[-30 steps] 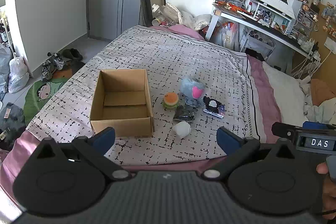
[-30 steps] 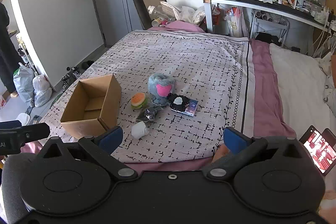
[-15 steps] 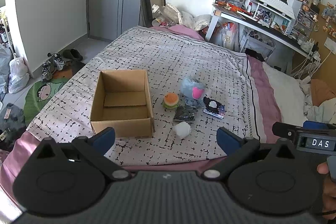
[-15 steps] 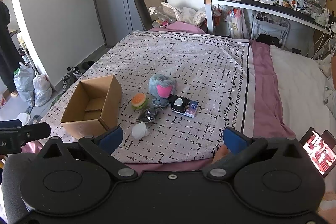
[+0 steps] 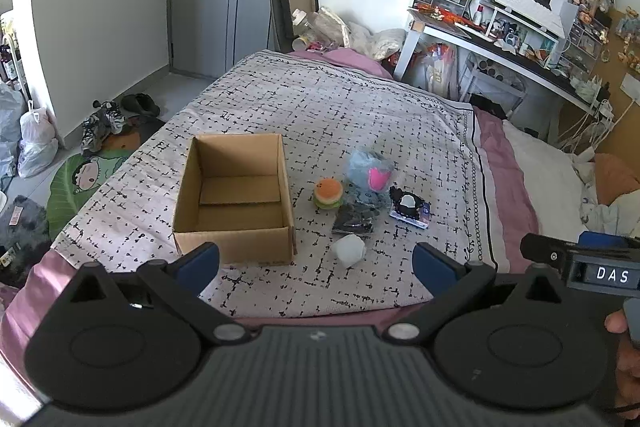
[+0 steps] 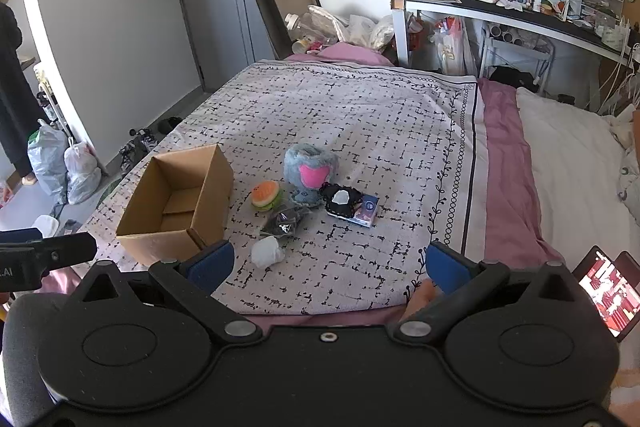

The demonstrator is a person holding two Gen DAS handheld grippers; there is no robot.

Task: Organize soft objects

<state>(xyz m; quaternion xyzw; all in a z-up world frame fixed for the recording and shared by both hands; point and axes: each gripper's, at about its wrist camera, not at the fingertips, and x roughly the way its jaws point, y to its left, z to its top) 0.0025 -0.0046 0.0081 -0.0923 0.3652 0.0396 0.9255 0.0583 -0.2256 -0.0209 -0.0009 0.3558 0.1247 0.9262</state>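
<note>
An open, empty cardboard box (image 5: pixel 234 195) (image 6: pixel 176 203) stands on the patterned bedspread. To its right lie a burger plush (image 5: pixel 328 193) (image 6: pixel 266 195), a grey-blue plush with a pink heart (image 5: pixel 370 171) (image 6: pixel 310 169), a dark bagged item (image 5: pixel 354 221) (image 6: pixel 286 221), a small white soft object (image 5: pixel 349 250) (image 6: pixel 267 251) and a black-and-white item on a blue card (image 5: pixel 410 209) (image 6: pixel 352 205). My left gripper (image 5: pixel 316 263) and right gripper (image 6: pixel 328 261) are both open and empty, held back at the bed's near edge.
The bedspread (image 5: pixel 320 115) ends at a pink sheet and white bedding (image 6: pixel 560 167) on the right. A cluttered desk (image 6: pixel 520 15) stands at the back right. Shoes and bags (image 5: pixel 104 119) lie on the floor left. A phone (image 6: pixel 608 291) lies at the right.
Both views have shifted very slightly. The objects on the bed have not moved and both grippers stay open.
</note>
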